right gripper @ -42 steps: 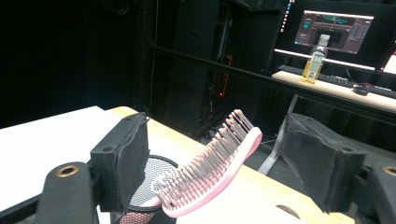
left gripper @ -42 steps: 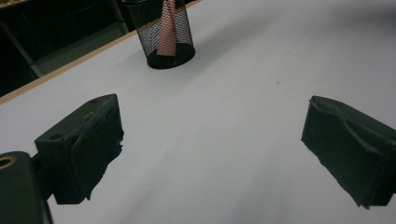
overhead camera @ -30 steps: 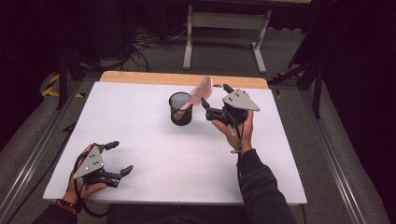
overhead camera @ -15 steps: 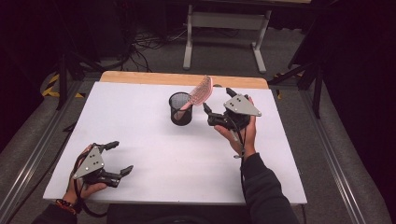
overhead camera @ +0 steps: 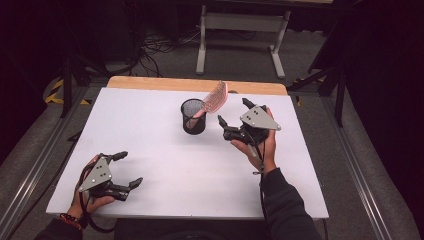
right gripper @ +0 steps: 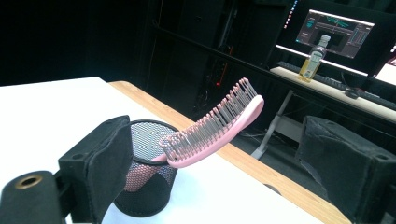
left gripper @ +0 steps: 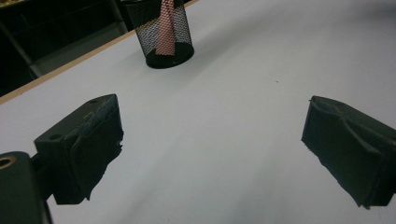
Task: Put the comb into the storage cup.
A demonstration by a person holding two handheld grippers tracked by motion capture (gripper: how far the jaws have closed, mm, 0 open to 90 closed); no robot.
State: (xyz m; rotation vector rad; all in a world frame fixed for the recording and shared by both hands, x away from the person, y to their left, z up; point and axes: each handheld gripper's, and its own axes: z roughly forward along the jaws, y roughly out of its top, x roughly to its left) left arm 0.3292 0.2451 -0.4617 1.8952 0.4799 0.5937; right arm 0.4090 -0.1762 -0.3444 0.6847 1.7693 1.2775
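Observation:
A pink hairbrush (overhead camera: 214, 97) stands handle-down in a black mesh cup (overhead camera: 193, 117) at the back middle of the white table; its bristled head (right gripper: 219, 122) leans out over the rim. My right gripper (overhead camera: 233, 112) is open just right of the cup, and its jaws stand apart on either side of the brush with nothing between them. My left gripper (overhead camera: 126, 169) rests open near the front left corner, far from the cup (left gripper: 163, 32), with bare table between its pads (left gripper: 88, 144).
The white table top (overhead camera: 165, 165) has a wooden strip (overhead camera: 150, 82) along its far edge. Beyond that edge lie a dark floor with cables and a metal stand (overhead camera: 240, 30). A desk with a monitor (right gripper: 336, 28) and a bottle (right gripper: 315, 58) stands farther back.
My right gripper has drawn back to the right, away from the brush, which stays leaning in the cup. The left gripper has not moved.

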